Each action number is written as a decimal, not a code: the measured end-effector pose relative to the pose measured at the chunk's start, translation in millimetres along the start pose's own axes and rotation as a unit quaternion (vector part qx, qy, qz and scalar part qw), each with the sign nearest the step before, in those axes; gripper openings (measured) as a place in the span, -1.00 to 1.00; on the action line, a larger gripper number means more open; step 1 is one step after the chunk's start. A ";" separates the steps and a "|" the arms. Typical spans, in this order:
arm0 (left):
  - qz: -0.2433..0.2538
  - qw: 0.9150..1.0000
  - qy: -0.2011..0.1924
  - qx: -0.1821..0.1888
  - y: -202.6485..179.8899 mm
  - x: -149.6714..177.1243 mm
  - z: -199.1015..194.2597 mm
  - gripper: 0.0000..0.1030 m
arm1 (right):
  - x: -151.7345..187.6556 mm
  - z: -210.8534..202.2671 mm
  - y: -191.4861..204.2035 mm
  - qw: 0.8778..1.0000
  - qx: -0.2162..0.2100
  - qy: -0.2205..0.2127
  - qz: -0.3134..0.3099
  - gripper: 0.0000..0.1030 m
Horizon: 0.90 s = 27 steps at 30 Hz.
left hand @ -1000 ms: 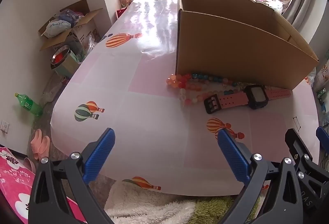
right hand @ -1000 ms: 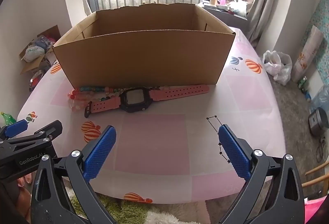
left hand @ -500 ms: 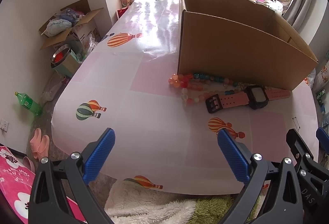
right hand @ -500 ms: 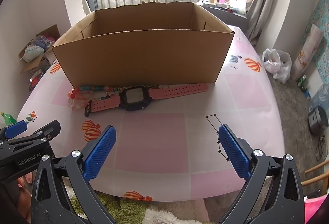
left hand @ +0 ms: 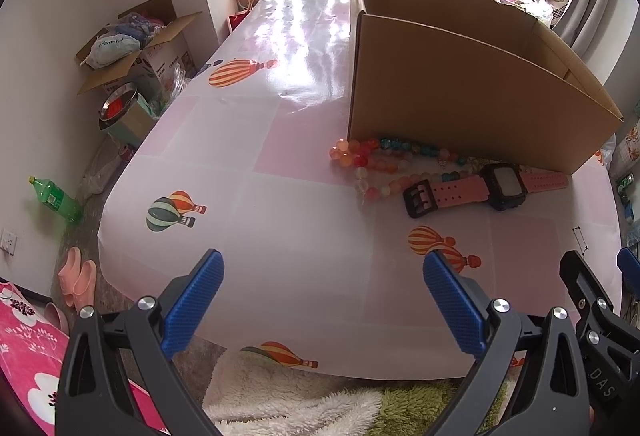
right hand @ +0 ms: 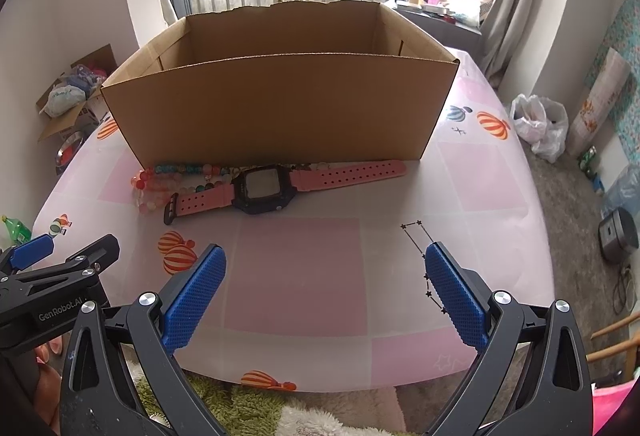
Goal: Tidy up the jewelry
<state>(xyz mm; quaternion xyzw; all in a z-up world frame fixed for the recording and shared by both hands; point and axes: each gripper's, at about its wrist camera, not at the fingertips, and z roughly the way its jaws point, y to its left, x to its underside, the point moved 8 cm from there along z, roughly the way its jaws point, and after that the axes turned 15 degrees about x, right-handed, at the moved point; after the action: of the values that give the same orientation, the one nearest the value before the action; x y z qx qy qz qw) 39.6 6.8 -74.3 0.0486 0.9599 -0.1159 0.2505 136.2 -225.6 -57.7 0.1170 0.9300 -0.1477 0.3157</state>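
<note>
— What's on the table (right hand: 296, 276), going left to right?

— First the left gripper (left hand: 322, 300), held over the near left edge, its blue pads spread wide with nothing between them. Then, further in, a heap of beaded bracelets (left hand: 376, 164) (orange, red, teal and pale beads), lying against the near left corner of the cardboard box (right hand: 280, 104).

— And the watch?

— The pink-strapped watch (right hand: 262, 188) lies flat just in front of the box's near wall, its buckle end touching the beads and its holed strap running right along the wall.

— The box?

— It stands open-topped toward the far side of the table; its floor cannot be seen from either view.

— And the right side?

— The right gripper (right hand: 324, 296) is above the near edge, jaws wide apart and holding nothing, well short of the watch.
</note>
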 end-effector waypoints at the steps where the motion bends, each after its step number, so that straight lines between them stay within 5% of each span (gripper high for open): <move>1: 0.000 1.000 0.000 0.000 0.3 -0.1 0.4 0.91 | -0.3 0.0 0.1 1.000 0.000 0.000 0.000 0.86; 27: -0.001 1.000 0.004 -0.004 0.4 1.5 1.8 0.91 | -1.0 1.6 0.6 1.000 0.000 0.004 -0.001 0.86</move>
<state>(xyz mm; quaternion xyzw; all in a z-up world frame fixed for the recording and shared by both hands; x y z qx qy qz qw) 39.2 6.8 -76.6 0.0467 0.9616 -0.1120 0.2463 138.1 -225.8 -58.4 0.1169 0.9311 -0.1479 0.3122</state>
